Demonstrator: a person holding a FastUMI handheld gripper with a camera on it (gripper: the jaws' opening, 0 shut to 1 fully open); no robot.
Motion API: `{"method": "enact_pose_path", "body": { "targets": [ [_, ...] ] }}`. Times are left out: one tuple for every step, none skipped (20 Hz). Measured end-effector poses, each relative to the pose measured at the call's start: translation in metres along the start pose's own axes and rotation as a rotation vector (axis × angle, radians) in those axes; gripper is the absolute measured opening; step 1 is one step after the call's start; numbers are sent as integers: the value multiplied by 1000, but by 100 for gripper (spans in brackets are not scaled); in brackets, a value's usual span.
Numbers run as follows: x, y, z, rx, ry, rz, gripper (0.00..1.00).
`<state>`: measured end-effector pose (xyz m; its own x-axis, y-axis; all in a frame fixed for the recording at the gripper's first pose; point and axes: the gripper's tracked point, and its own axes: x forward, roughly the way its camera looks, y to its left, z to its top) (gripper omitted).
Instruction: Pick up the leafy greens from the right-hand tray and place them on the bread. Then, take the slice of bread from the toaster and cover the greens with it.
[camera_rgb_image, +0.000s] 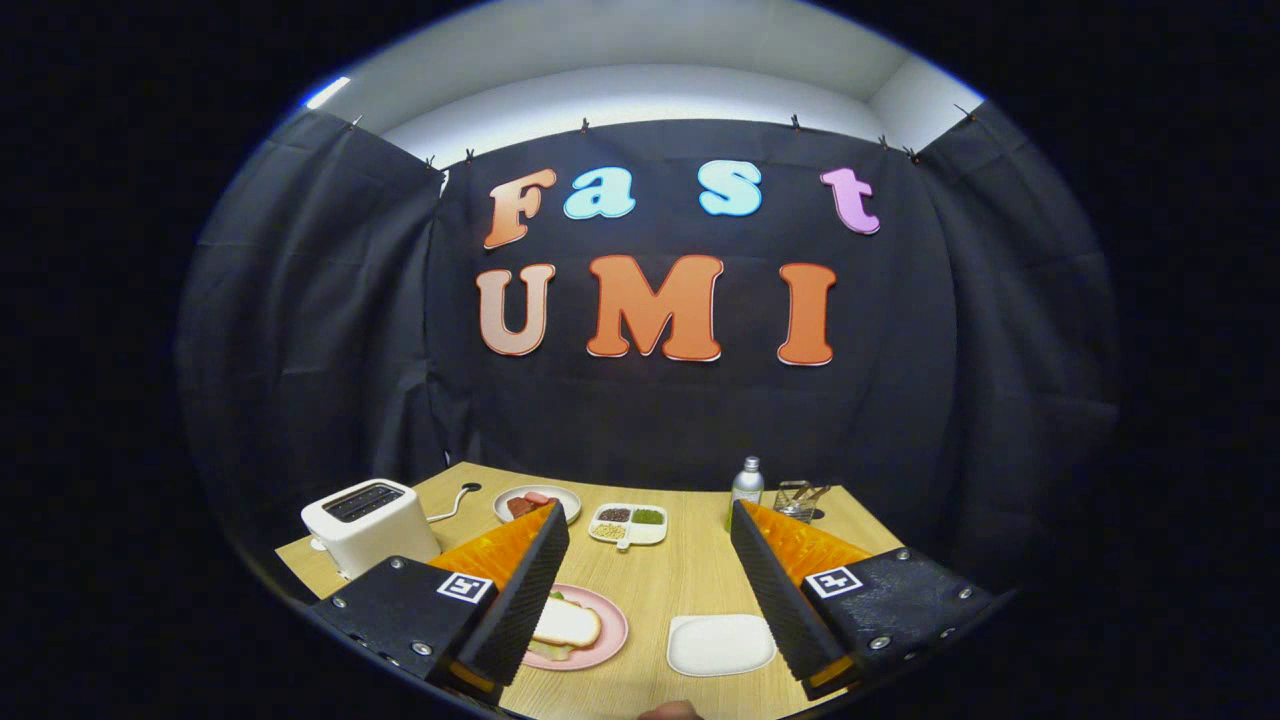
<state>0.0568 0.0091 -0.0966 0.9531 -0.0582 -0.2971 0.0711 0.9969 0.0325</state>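
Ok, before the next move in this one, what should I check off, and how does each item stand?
1. Hand-held gripper open, nothing between its fingers: ok.
2. Greens on the pink plate: ok, green peeks out at the edge of the bread slice.
3. Bread slice lying flat over the greens: ok.
4. A lower slice under the greens: cannot tell, it is hidden.
5. Toaster slots free of bread: cannot tell, the slots are dark.
6. White tray between the fingers, apart from the plate: ok.
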Motion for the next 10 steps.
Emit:
{"method": "enact_pose_path", "body": {
  "targets": [
    [-5,-3,3,6,-12,-35,98],
    [-10,-5,3,3,-24,-57,98],
    [-17,-4,3,-3,-34,-72,98],
    [-23,-4,5,-8,-51,-84,98],
    [-28,-5,10,-13,-71,-96,98],
    [-32,-8,14,-10,-89,-116,98],
    [-39,-11,19,-3,-106,-129,98],
    [-44,-12,22,6,-118,-136,98],
    [-50,-12,24,12,-128,-135,98],
    [-54,-13,27,15,-134,-134,98]
  ]
}}
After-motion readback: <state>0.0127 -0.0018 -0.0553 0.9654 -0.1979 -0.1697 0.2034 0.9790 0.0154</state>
